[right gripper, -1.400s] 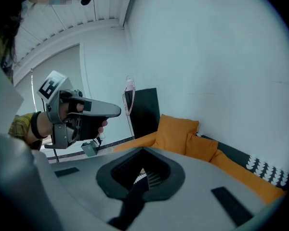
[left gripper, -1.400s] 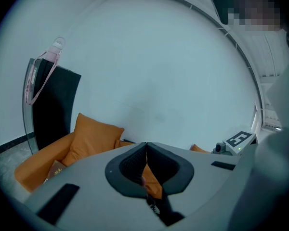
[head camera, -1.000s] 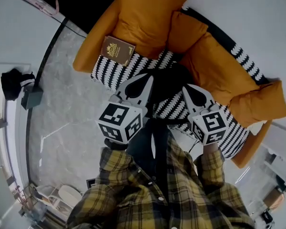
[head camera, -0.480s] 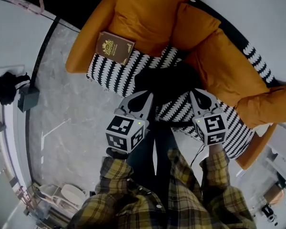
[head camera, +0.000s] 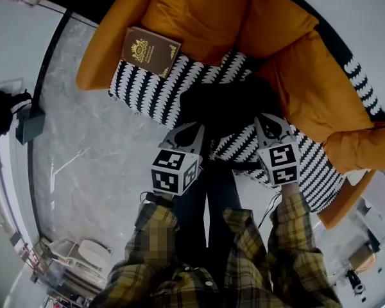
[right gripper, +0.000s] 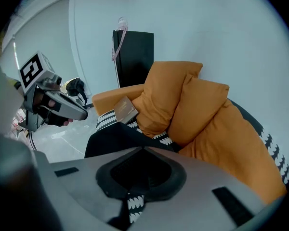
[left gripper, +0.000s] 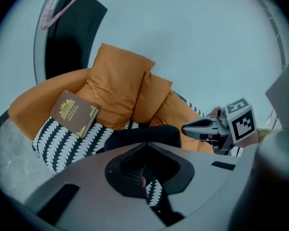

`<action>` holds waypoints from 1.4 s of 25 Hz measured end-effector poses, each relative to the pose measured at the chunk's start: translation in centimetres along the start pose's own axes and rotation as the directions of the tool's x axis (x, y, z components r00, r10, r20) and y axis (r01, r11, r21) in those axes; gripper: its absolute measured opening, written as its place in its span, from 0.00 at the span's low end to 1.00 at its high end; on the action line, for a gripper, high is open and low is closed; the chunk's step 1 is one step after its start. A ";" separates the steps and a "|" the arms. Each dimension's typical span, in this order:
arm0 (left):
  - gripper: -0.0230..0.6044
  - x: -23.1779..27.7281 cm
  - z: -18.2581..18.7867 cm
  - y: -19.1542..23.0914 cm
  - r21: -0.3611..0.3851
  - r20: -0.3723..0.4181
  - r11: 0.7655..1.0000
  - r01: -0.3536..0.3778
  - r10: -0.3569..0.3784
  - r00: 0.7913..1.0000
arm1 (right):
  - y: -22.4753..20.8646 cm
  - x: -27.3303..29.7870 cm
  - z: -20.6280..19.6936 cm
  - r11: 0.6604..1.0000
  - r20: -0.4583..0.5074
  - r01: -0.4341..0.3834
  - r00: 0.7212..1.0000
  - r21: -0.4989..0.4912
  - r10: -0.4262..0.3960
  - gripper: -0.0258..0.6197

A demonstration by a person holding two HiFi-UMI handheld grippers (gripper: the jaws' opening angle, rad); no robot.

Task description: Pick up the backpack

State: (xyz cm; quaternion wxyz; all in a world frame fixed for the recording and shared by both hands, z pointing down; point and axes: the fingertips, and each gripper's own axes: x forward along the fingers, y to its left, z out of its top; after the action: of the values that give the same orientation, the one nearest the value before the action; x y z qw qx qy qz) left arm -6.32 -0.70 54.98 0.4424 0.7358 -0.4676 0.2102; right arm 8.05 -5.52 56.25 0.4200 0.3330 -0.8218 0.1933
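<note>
The backpack (head camera: 226,104) is a black, soft lump lying on the black-and-white patterned sofa seat (head camera: 147,88), in front of orange cushions (head camera: 199,11). My left gripper (head camera: 195,129) hovers at its near left edge, jaws shut with nothing in them. To the right, my right gripper (head camera: 265,120) is also shut and empty at the backpack's near right edge. The left gripper view has the backpack (left gripper: 139,135) just beyond the closed left gripper (left gripper: 145,145), with the right gripper (left gripper: 184,128) beside it. In the right gripper view the backpack (right gripper: 111,136) lies past the closed right gripper (right gripper: 143,148). Touch cannot be told.
A brown book with a gold emblem (head camera: 149,50) lies on the seat left of the backpack. An orange armrest (head camera: 99,56) borders the grey marble floor (head camera: 83,165). A black bag (head camera: 1,111) and a dark box (head camera: 31,124) stand at the far left. The person's legs are below.
Both grippers have come down toward the backpack and tilted further downward, still shut. The sofa and book have shifted up and left in the head view.
</note>
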 end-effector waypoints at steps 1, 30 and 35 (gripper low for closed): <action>0.07 0.4 -0.6 0.6 -0.001 -0.013 1.000 -0.015 0.015 1.000 | 0.0 0.5 -0.5 1.000 -0.011 0.001 1.000 -0.003 -0.001 0.07; 0.45 7.0 -9.2 8.1 -0.024 -0.253 0.980 -0.196 0.183 0.950 | -4.3 6.2 -3.8 0.986 -0.059 0.108 0.992 -0.124 -0.116 0.51; 0.46 8.6 -9.8 8.7 -0.009 -0.288 0.983 -0.182 0.172 0.942 | -5.9 8.3 -5.1 0.989 -0.114 0.090 0.988 -0.120 -0.103 0.53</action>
State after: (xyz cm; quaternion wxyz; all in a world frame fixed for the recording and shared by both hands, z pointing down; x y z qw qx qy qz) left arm -8.80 1.79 70.26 0.4977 0.6447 -0.4667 0.3447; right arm 11.55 -9.79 66.23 0.4959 0.3355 -0.7878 0.1447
